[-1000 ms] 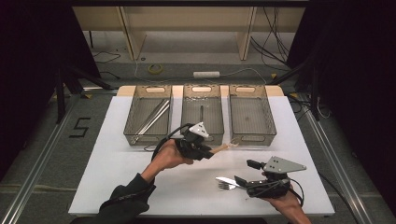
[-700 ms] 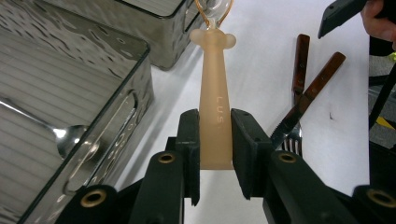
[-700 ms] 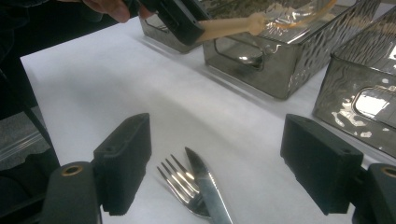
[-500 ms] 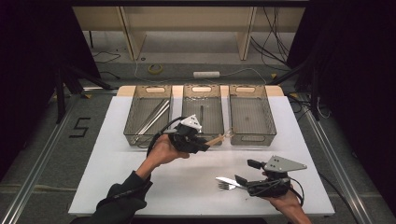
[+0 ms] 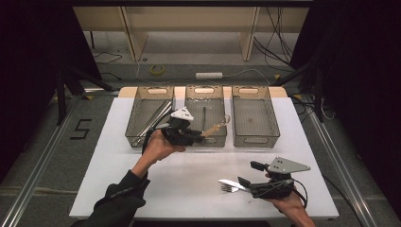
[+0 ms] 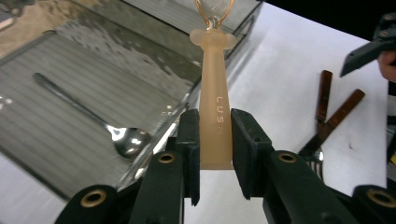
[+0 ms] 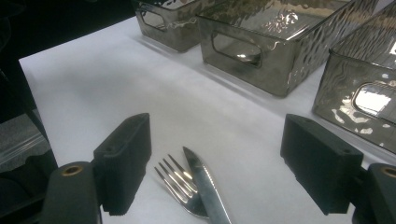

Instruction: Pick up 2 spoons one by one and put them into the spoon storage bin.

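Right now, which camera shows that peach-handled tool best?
The left gripper view: the tool stands close up between the left hand-held gripper's jaws, lettering readable on its handle. The high view shows it small, over the middle bin.

Left gripper point(image 5: 193, 137) holds a beige-handled utensil point(image 5: 215, 126) over the middle basket point(image 5: 205, 91).

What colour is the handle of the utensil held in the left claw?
Pale peach, slightly translucent, with faint lettering; the handle shows best in the left gripper view, clamped in the left claw.

Lab: floor cables point(image 5: 198, 75), black curtains point(image 5: 38, 56), aluminium rails point(image 5: 35, 175).
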Motion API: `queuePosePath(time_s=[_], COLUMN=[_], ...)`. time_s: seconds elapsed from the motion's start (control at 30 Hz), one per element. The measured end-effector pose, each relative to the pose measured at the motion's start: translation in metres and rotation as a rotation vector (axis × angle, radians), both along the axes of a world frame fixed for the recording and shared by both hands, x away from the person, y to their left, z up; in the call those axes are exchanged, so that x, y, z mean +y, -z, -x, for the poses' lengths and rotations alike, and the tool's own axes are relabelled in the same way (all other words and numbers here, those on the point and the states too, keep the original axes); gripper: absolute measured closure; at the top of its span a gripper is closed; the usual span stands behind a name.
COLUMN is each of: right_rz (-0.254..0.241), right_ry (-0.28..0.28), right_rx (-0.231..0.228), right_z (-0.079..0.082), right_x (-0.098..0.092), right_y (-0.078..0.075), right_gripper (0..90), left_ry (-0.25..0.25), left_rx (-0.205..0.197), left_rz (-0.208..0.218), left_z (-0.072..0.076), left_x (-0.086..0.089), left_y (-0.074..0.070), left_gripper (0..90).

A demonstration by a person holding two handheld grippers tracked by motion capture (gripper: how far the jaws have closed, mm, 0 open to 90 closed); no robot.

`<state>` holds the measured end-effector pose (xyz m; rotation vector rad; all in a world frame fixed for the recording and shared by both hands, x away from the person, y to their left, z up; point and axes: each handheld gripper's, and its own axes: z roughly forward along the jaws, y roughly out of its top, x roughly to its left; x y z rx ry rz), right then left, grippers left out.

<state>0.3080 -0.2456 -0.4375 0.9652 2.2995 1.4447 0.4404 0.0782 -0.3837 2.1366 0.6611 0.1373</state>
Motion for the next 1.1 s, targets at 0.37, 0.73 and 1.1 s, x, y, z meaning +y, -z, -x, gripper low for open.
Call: queuePosePath(time_s=[0.37,0.73,1.1], right_rz=[0.004,0.009,0.009], right_ry=[0.004,0.003,0.001], right_rx=[-0.005,-0.004,-0.006], right_z=[0.001,0.0,0.001], right_x=[-0.001,0.0,0.0], right_y=[-0.001,0.0,0.0], right_gripper=[25.6,25.6,25.6], left_ry=[-0.116,-0.199,-0.241], left_rx=[-0.017,-0.001,0.019], left_rz=[0.023,0.029,0.016], left_z=[-0.013,-0.031,-0.046], left_x=[0.017,0.022,0.012], left_y=[-0.002,0.007,0.021], left_gripper=[73.5,73.5,73.4])
